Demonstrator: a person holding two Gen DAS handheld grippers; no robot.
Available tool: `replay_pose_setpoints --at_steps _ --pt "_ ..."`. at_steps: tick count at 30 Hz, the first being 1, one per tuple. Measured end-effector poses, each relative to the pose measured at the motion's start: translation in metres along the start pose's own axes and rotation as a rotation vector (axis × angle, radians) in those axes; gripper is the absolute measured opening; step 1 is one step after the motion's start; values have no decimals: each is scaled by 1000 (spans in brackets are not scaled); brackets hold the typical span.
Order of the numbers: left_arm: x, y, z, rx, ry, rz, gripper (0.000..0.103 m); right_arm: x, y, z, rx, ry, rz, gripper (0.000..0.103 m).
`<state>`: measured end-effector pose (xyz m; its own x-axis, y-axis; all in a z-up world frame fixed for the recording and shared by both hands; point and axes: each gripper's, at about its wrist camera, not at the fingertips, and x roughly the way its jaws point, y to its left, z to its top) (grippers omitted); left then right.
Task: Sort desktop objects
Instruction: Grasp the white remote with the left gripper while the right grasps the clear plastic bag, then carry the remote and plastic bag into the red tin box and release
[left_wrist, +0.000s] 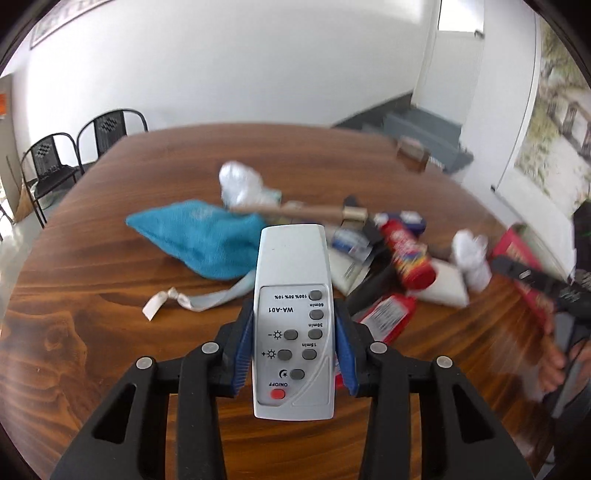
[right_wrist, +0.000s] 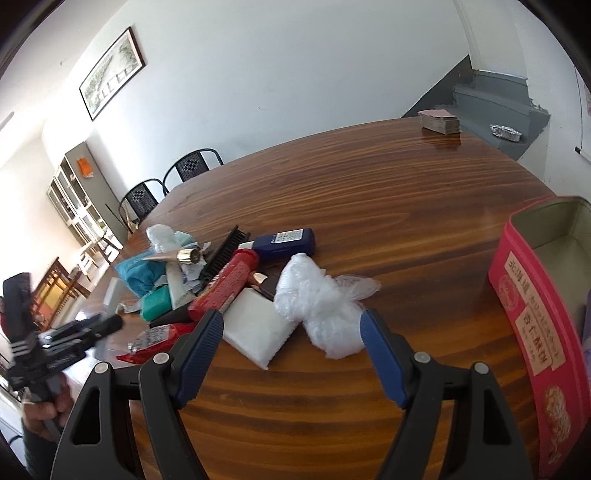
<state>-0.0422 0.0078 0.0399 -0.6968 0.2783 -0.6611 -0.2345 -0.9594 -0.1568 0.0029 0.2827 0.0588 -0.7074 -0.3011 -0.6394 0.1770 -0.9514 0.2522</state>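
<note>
Up front, the left gripper (left_wrist: 293, 354) clenches a grey remote control (left_wrist: 293, 317) between its blue pads, lifted above the wooden counter (left_wrist: 92, 295) with its buttons facing up. Behind it a blue cloth pouch (left_wrist: 199, 240) lies beside a jumble of small items. The right gripper (right_wrist: 291, 350) hangs released, jaws wide apart with nothing between them, over a crumpled plastic bag (right_wrist: 317, 306) and a white pad (right_wrist: 255, 328). A pink tin (right_wrist: 532, 314) stands open at the right edge.
</note>
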Motion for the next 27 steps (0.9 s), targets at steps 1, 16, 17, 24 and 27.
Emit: replay_pose_setpoints --at_steps 1,16,17,24,27 --pt "-3 -4 2 -12 -17 -12 43 4 1 2 -21 8 -10 80" --pt "-9 -57 -1 11 -59 -63 43 43 -17 5 -24 153 3 37" --pt "-10 -59 -2 17 -61 -55 43 38 -15 4 -22 142 11 37" --pt "-16 -69 -2 13 -84 -60 43 -5 -1 7 -52 -8 -6 37" --pt "-20 -81 -3 33 -109 -48 43 -20 -1 6 -45 -59 -30 37"
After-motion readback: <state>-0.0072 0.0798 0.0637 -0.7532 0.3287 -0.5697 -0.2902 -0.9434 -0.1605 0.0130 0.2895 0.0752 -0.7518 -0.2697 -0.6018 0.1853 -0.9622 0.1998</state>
